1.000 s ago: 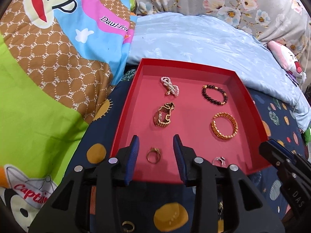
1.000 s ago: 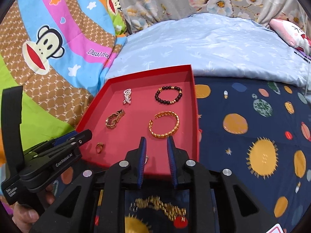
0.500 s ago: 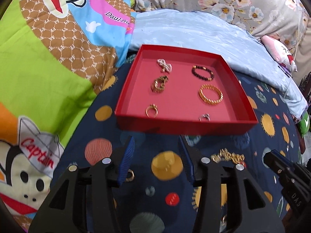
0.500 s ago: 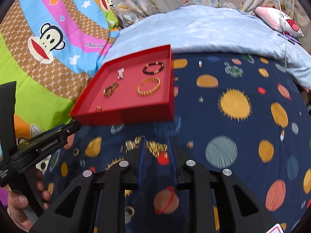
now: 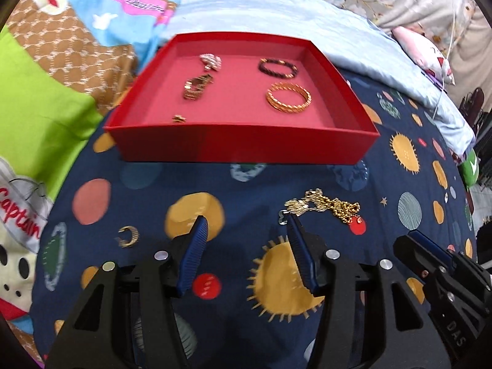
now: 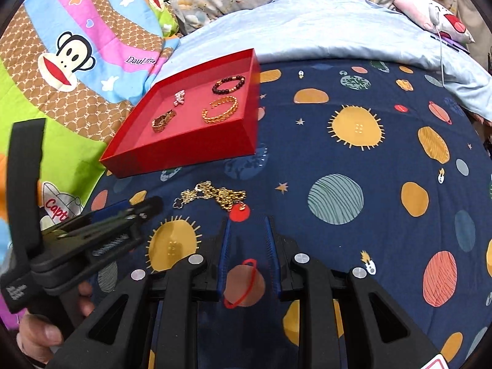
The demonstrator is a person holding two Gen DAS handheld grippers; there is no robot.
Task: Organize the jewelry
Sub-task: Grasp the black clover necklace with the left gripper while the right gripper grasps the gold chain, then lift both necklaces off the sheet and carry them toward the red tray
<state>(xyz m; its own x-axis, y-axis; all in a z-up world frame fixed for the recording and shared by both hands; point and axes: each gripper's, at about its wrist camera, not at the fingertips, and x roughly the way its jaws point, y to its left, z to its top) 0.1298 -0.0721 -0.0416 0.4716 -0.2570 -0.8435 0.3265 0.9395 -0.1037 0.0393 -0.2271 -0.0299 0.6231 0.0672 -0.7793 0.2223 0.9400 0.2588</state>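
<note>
A red tray [image 5: 240, 144] [image 6: 184, 153] lies on the planet-print blanket and holds a pearl piece [image 5: 211, 60], a gold chain bracelet [image 5: 196, 87], a dark bead bracelet [image 5: 277, 67], a gold bangle [image 5: 288, 101] and a small ring [image 5: 179, 119]. A gold necklace [image 5: 326, 207] [image 6: 215, 196] lies on the blanket in front of the tray. A small gold ring [image 5: 128, 236] lies to its left. My left gripper [image 5: 247, 224] is open and empty, just short of the necklace. My right gripper [image 6: 246, 224] is open and empty, just below the necklace.
The navy planet blanket [image 6: 353, 160] spreads to the right. A monkey-print quilt [image 6: 61, 61] lies at the left, a pale blue sheet [image 6: 323, 27] and a pink plush toy [image 6: 436, 15] behind the tray.
Both grippers have pulled back from the tray and now hover over the blanket near the necklace. The left jaws have opened wider; the right jaws have opened a little.
</note>
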